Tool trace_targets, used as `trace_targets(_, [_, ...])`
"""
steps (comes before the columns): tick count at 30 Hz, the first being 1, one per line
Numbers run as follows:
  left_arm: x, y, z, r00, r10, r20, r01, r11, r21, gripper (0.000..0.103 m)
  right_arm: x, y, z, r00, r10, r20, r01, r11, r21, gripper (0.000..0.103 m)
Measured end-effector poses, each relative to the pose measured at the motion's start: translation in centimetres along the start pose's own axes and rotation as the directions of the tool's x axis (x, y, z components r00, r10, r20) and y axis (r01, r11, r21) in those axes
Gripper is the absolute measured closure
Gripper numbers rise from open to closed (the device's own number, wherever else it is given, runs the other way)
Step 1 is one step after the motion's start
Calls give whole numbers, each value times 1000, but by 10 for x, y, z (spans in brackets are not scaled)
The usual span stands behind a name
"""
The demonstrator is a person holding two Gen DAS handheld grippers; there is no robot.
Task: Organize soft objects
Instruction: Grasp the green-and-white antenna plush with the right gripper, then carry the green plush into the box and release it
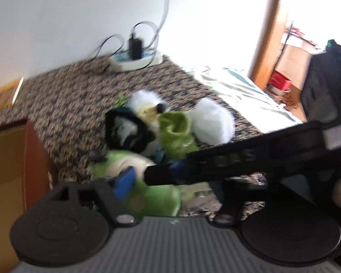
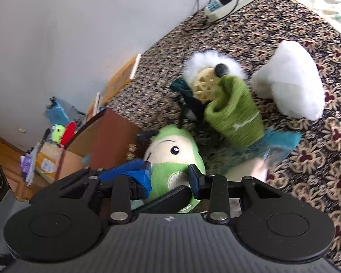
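The right gripper (image 2: pixel 169 177) has its blue pads either side of the green plush (image 2: pixel 170 157), pressing its sides, so it is grasping the toy low over the carpet (image 2: pixel 307 159). In the left wrist view the left gripper (image 1: pixel 152 179) sits at the same plush (image 1: pixel 152 195); one blue pad rests against it, but the right gripper's black body crosses the frame and hides the other, so its grip cannot be told. Just beyond lie a green knit sock (image 2: pixel 236 113), a white fluffy toy (image 2: pixel 211 68) and a white pillow (image 2: pixel 293 79). A brown box (image 2: pixel 111 141) stands beside the plush.
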State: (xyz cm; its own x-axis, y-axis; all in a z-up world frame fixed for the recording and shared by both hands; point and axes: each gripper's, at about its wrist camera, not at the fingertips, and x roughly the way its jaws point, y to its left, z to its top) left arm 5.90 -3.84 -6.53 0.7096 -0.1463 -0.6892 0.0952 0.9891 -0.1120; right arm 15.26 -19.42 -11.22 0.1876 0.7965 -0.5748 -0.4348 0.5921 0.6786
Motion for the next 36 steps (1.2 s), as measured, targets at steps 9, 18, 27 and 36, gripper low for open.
trace_targets(9, [-4, 21, -10, 998, -46, -33, 45, 999, -29, 28, -7, 14, -5, 992, -96, 86, 102, 993, -60, 84])
trace_targets(18, [37, 34, -26, 988, -75, -135, 62, 993, -102, 9, 21, 2, 1, 991, -130, 20, 131, 991, -27, 81])
trace_targets(27, [10, 36, -10, 997, -76, -34, 72, 991, -114, 19, 1, 3, -8, 998, -60, 23, 59, 998, 21, 82])
trace_targets(36, [-65, 39, 13, 985, -28, 172, 34, 999, -35, 19, -36, 65, -3, 985, 29, 168, -13, 996, -93, 81])
